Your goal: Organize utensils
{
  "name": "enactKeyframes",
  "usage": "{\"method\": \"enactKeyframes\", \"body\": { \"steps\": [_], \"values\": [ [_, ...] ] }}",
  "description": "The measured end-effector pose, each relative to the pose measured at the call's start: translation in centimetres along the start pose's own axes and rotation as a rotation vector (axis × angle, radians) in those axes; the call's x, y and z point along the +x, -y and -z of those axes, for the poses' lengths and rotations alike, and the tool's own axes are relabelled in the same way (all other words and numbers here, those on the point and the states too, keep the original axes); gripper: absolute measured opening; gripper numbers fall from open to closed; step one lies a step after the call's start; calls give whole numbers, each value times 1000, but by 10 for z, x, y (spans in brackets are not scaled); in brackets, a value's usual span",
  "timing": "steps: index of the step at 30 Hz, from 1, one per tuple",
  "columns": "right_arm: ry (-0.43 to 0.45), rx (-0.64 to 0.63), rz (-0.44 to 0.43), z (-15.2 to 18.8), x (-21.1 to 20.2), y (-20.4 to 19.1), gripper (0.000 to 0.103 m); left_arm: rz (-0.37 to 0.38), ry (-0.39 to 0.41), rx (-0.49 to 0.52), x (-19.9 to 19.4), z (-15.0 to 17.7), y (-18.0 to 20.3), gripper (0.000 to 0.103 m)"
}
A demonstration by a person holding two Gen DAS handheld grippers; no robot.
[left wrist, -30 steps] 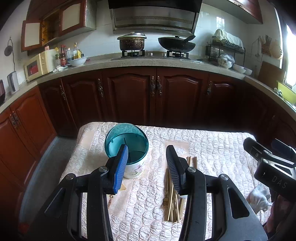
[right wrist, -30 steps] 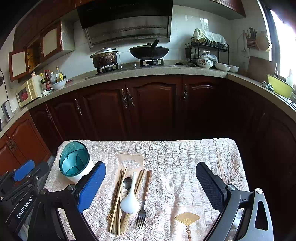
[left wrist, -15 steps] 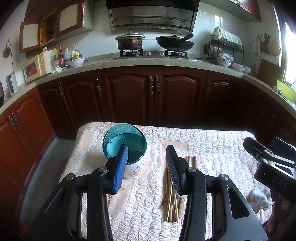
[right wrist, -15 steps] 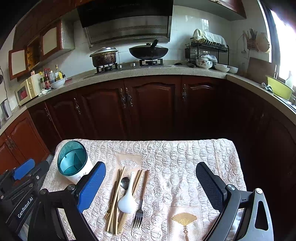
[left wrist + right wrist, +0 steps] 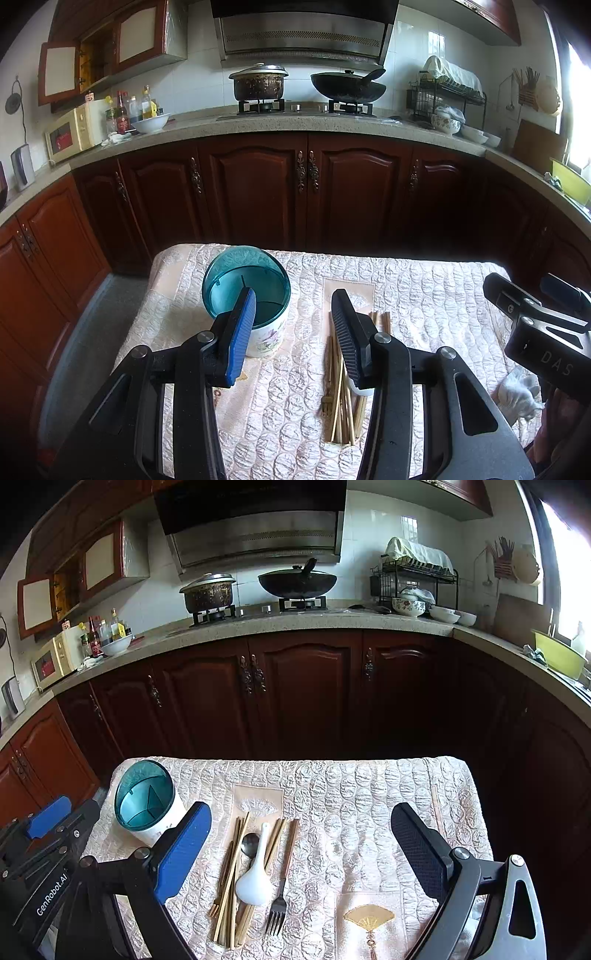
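Nearest to the cameras are the two grippers, both above the near part of the quilted table cloth (image 5: pixel 369 797). The right gripper (image 5: pixel 301 843) has its two fingers wide apart and holds nothing. The left gripper (image 5: pixel 293 328) has its fingers apart too, less widely, and nothing is between them.

On the cloth, in front of the right gripper, the utensils lie together in one loose pile. There is a bundle of chopsticks (image 5: pixel 231 882), a white ceramic spoon (image 5: pixel 255 878) lying over them, a dark metal spoon (image 5: pixel 250 843) just beside it on the left, and a fork (image 5: pixel 279 904) on the right side of the pile with its tines toward the camera.

To the left of the pile, a little farther, stands the utensil holder (image 5: pixel 146 805), white with a teal rim and dividers inside. It is upright and I see nothing in it.

Behind the table are dark wooden cabinets (image 5: pixel 295 694), and on the counter a pot (image 5: pixel 208 594) and a wok (image 5: pixel 297 581) on the stove.
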State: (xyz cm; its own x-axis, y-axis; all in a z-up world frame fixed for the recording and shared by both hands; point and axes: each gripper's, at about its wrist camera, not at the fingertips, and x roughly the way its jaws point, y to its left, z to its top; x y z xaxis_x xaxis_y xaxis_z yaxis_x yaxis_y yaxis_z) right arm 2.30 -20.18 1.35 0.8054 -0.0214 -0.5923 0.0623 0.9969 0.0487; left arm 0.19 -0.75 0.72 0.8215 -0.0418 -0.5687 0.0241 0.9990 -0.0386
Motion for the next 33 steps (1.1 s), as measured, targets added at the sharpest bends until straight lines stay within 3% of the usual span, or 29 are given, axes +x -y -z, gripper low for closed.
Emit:
{"method": "enactKeyframes", "body": {
  "steps": [6,33],
  "values": [
    [-12,4,-4,0,4,1,97,-40,-11,55,6,3,2,42],
    [-26,5,-2,1,12,3,97,-28,-9,34,10,6,0,42]
  ]
}}
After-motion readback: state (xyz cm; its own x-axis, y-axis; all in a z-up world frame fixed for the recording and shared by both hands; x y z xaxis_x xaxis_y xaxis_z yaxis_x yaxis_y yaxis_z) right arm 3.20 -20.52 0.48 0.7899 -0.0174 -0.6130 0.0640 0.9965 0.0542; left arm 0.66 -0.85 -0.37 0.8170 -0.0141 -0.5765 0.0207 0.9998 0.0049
